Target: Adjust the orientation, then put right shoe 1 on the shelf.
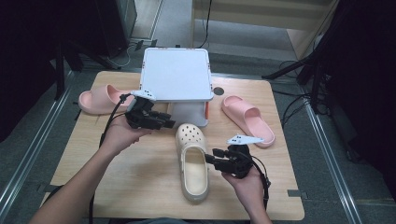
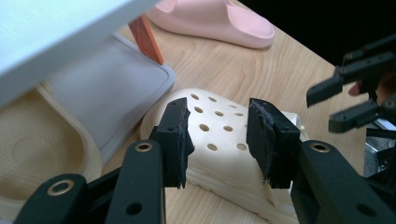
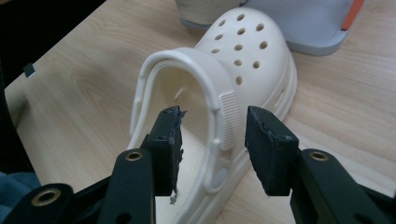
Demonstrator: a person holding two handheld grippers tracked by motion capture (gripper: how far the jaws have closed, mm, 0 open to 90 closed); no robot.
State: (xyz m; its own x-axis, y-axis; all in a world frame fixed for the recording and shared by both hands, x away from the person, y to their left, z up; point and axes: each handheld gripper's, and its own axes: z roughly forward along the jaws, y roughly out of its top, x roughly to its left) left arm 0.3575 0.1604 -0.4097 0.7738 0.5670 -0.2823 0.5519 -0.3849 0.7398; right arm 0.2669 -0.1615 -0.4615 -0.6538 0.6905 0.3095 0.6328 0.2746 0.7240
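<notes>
Clog (image 1: 193, 163), cream and full of holes at the toe, lay near the middle of the desk (image 1: 140, 182), toe towards the far edge and heel towards the near edge. Its twin (image 2: 42, 144) sat mostly hidden under the low white shelf (image 1: 176, 74) at the far middle of the desk; in the left gripper view just its open heel end showed, cut off by the frame and by the shelf's grey lower tray. One pink slide (image 1: 98, 99) near the far left corner was partly covered by the left gripper (image 1: 161, 122) and the shelf. The other pink slide (image 1: 247, 119) lay in full sight towards the right edge.

The left gripper hovered above the clog's toe, jaws apart, holding nothing. The right gripper (image 1: 212, 157) stood at the clog's right side, jaws apart on either side of the heel strap (image 3: 224, 116), one inside the shoe and one outside; whether the pads touched the strap was hard to make out. The ribbed patch on the strap bore no writing that could be read, and no brand or label could be made out on any shoe or on the shelf. Both forearms were cut off by the bottom of the high view.
</notes>
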